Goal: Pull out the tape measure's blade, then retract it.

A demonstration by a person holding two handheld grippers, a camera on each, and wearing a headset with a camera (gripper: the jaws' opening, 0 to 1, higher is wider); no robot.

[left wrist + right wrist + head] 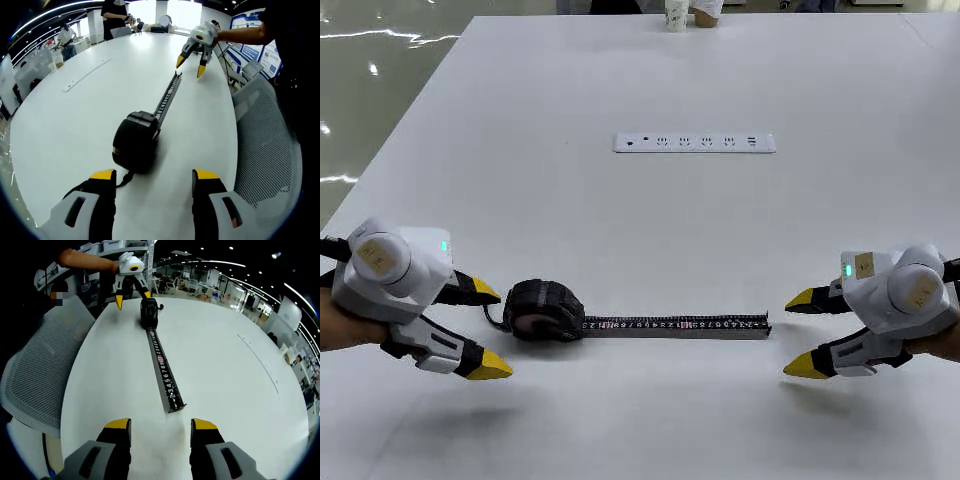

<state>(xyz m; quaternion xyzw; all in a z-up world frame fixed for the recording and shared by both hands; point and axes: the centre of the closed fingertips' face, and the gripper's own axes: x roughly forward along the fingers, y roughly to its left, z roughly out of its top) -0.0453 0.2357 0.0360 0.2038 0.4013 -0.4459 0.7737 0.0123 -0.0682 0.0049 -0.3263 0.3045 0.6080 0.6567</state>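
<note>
Case (543, 308): sat just ahead of left tool (492, 330), spread, ungripped. Blade (675, 324): lay extended on bench (620, 220) toward right tool (797, 334), also spread; apparently locked out, awaiting retraction.

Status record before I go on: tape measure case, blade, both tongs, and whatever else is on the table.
tape measure case: black, lying on the white table, just ahead of the left tongs
blade: pulled out, flat on the table, end pointing at the right tongs
left tongs: open, not touching the case
right tongs: open, just short of the blade's end, no contact
other: power strip mid-table; paper cup at the far edge
</note>
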